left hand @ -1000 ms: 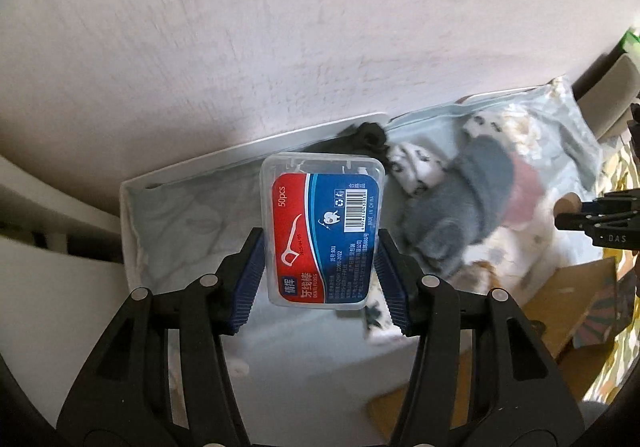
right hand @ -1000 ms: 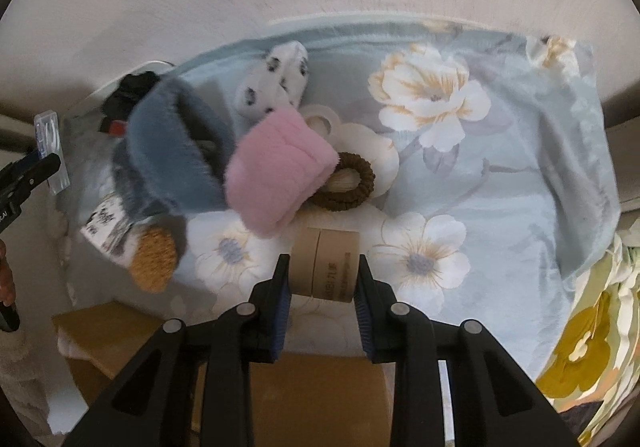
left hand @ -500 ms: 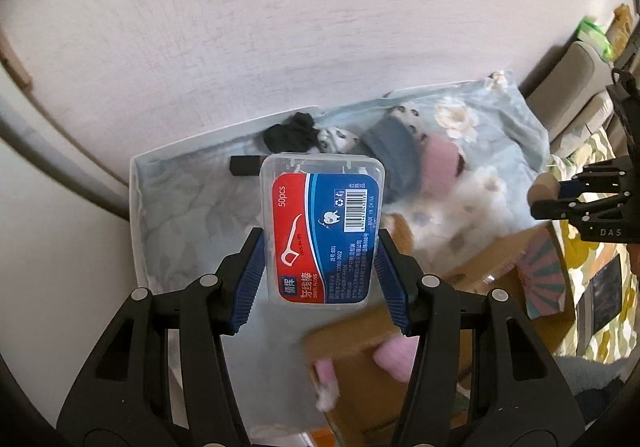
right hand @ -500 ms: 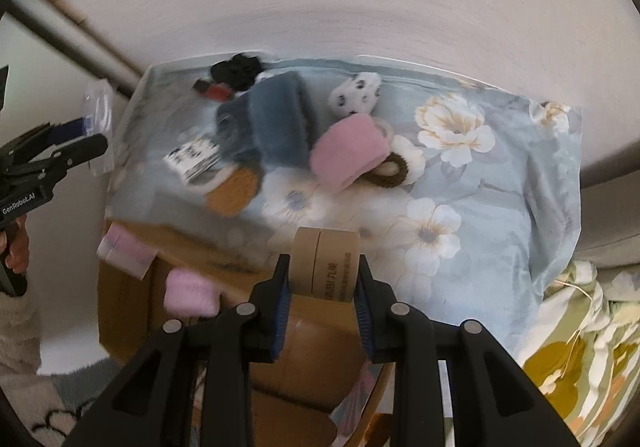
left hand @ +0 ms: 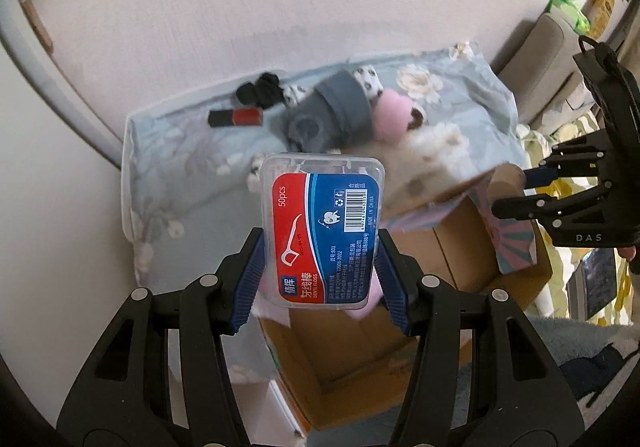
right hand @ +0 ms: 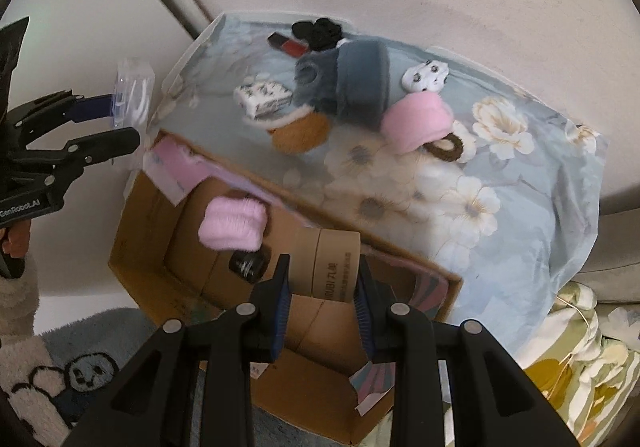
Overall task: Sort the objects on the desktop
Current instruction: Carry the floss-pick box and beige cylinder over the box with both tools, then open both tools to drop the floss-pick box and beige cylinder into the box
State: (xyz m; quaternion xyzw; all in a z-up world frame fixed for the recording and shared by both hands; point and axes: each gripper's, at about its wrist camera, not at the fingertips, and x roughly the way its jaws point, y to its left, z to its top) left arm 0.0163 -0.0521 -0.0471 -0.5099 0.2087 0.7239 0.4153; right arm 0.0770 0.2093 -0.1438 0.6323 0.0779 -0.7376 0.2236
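My left gripper (left hand: 320, 279) is shut on a clear dental floss box (left hand: 322, 229) with a red and blue label, held above an open cardboard box (left hand: 344, 363). My right gripper (right hand: 323, 293) is shut on a brown cardboard tube (right hand: 334, 265) over the same cardboard box (right hand: 168, 243), where a pink sock (right hand: 233, 223) and a small black jar (right hand: 248, 267) lie. The right gripper (left hand: 516, 189) with the tube shows at the right of the left wrist view. At the left edge of the right wrist view is the left gripper (right hand: 120, 119) with the floss box.
A table under a floral cloth (right hand: 500, 183) holds a grey fluffy item (right hand: 352, 79), a pink roll (right hand: 418, 119), a brown hair tie (right hand: 448, 147), a red and black stick (right hand: 286, 43), black scrunchies (right hand: 318, 31), a spotted sock (right hand: 426, 75) and a tan puff (right hand: 300, 133).
Both grippers have pulled back and up from the table with their loads. The cardboard box has come into view under them. The right wrist has rolled, tilting the table in its view.
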